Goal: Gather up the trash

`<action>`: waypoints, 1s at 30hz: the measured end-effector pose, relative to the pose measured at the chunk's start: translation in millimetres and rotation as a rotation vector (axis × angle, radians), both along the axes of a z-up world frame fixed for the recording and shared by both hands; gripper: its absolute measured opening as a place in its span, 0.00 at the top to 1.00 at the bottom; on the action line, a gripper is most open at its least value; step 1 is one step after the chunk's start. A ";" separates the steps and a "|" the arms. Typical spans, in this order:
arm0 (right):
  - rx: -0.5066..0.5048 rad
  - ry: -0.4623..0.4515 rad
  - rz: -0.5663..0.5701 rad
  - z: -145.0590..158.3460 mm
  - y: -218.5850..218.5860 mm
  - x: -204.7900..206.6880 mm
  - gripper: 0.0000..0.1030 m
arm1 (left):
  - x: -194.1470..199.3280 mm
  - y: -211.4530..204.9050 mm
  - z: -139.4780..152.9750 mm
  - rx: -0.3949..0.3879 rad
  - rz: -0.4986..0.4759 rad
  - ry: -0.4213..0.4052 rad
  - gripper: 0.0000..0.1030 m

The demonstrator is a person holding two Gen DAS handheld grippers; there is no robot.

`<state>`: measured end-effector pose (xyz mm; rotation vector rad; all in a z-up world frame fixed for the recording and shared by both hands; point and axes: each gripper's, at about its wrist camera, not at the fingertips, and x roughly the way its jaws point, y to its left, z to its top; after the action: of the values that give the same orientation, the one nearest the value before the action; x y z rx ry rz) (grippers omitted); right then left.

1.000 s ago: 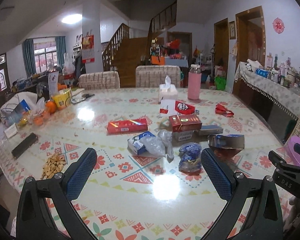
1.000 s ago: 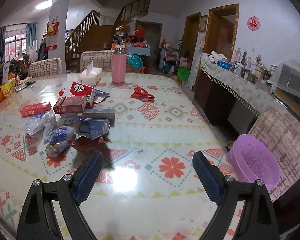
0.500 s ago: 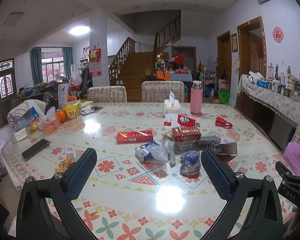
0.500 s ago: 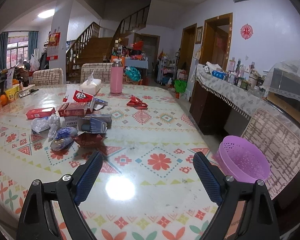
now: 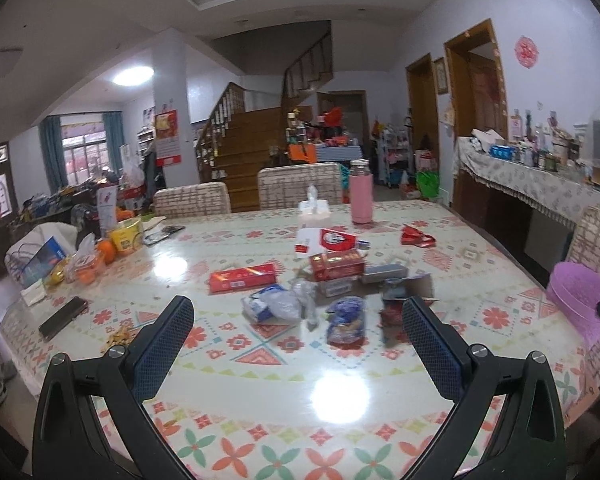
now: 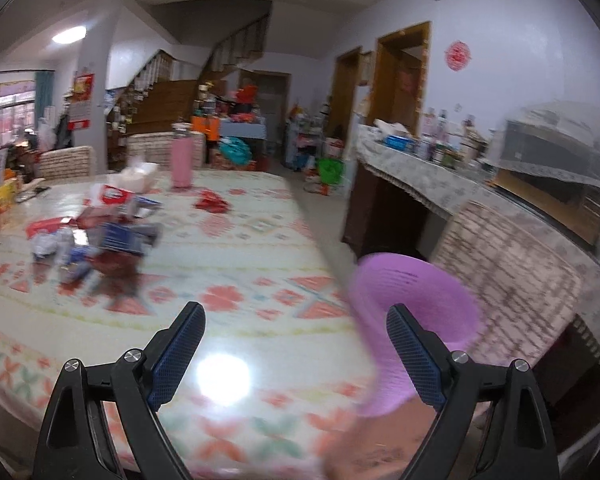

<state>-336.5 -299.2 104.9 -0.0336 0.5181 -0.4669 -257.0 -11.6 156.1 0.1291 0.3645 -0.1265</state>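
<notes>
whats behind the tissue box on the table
Directly behind the tissue box stands a checked chair back, with the staircase farther off. The pink bottle stands to the box's right. The chair's seat and legs are hidden by the table.

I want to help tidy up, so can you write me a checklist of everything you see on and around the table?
Surface: table with a patterned, glossy cover; lamp glare near the front.
Job's things: wrappers, red boxes and plastic bags heaped mid-table; purple basket at the table's right edge.
Clutter: pink bottle, tissue box, oranges, dark phone, crumbs near the left front.
Grippers: left tool open and empty; right tool open and empty, aimed toward the basket, view blurred.
Cables: nothing seen.
Surroundings: chairs, staircase, doors, crowded sideboard on the right.
</notes>
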 end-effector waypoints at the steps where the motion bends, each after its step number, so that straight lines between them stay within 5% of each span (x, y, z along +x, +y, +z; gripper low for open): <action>1: -0.004 0.005 -0.025 0.8 -11.7 -7.5 0.08 | 0.2 -5.5 0.6 -0.001 -0.010 -0.001 0.00; 9: -0.043 0.045 -0.233 5.8 -101.7 -64.2 0.06 | 12.6 -52.3 0.9 -0.018 -0.094 0.021 0.00; 14: -0.020 0.078 -0.267 -1.0 -126.7 -66.9 0.06 | 23.4 -63.9 -5.8 0.004 -0.096 0.048 0.00; 20: 0.039 0.095 -0.162 -12.3 -107.7 -26.0 0.06 | 50.6 -27.9 -11.3 -0.002 0.014 0.078 0.00; 30: 0.140 0.179 0.147 -37.2 -11.8 75.5 0.06 | 112.8 72.6 -42.6 0.066 0.241 0.166 0.00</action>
<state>-261.0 -311.0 67.7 0.0212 0.7181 -0.2839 -144.2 61.0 113.5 0.1393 0.5469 0.1142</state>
